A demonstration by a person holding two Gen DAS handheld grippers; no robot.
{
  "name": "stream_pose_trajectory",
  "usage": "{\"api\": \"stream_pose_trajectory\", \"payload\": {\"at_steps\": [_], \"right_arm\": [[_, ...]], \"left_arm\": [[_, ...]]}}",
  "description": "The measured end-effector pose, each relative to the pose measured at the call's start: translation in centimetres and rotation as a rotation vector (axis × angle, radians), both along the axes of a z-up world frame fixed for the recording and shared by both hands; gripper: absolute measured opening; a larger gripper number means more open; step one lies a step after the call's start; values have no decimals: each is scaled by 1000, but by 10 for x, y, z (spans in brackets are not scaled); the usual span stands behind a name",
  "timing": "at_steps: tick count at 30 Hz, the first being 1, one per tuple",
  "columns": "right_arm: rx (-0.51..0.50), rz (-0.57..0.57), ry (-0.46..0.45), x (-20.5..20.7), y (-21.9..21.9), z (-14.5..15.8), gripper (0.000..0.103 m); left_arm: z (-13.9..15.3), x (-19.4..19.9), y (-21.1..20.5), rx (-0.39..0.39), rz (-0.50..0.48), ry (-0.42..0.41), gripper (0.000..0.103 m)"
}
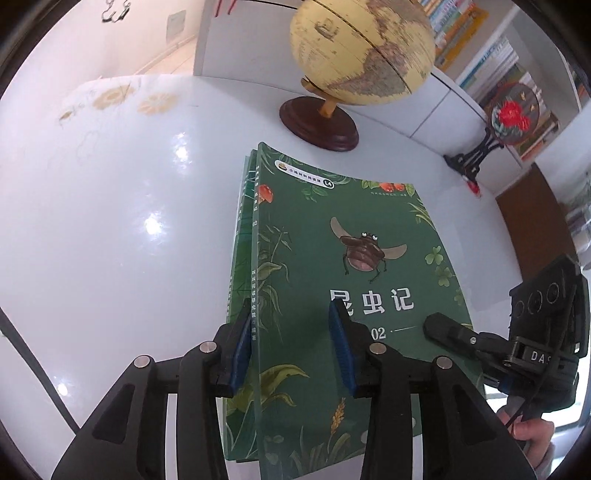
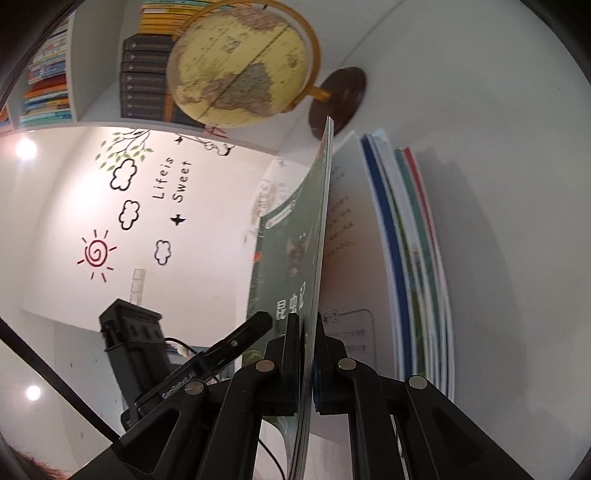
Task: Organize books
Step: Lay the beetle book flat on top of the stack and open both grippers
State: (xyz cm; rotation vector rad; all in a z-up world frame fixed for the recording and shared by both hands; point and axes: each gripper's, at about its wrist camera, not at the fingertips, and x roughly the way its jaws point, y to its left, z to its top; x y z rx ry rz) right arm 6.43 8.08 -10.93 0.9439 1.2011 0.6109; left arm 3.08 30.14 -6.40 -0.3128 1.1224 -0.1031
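A green book with a beetle on its cover [image 1: 332, 229] lies on top of a stack of books [image 1: 238, 229] on the white table [image 1: 110, 221]. My left gripper [image 1: 291, 343] stands open over the book's spine edge, one blue pad [image 1: 242, 347] beside the spine and the other over the cover. My right gripper [image 2: 308, 325] is shut on the green book [image 2: 295, 236] at its opposite edge and holds it raised off the stack [image 2: 417, 258]. From the left wrist, the right gripper [image 1: 439, 326] shows at the book's right edge. A white printed page [image 2: 347, 236] shows underneath.
A yellow globe [image 1: 362, 48] on a dark wooden base [image 1: 317, 122] stands just behind the stack. A round red-flower fan on a black stand [image 1: 513, 114] sits at the table's far right edge. Bookshelves [image 1: 461, 33] full of books line the wall. A hand [image 1: 532, 432] holds the right gripper.
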Motion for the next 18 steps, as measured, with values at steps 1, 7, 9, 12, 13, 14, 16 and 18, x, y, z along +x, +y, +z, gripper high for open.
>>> {"api": "stream_pose_trajectory", "payload": {"at_steps": [1,7,9,12,13,14,16,18], "right_arm": [[-13,-1,10,0,1,-1,7],[-90,-18,20,-4,8,-6,6],[-84,-29,21,-6,8,-7,6],[-97,-39,34,-7,9,-7,5],[-96,-47,46,-7,9,-7,5],[-92,-56,60,-7,10,-8,5],[-97,-68,102,-6,10,-6,6],[-120,-83,192,-2,11,-2,9]], "left_arm": [[0,1,-1,7,-2,3,35],[0,8,-4,50,-7,15,38],[0,10,-6,53,-12,30,44],[4,14,-7,91,2,118,61],[5,14,-7,107,4,162,73],[3,15,-7,137,6,221,85],[1,13,-6,201,-15,343,85],[12,4,-3,222,-16,369,84]]}}
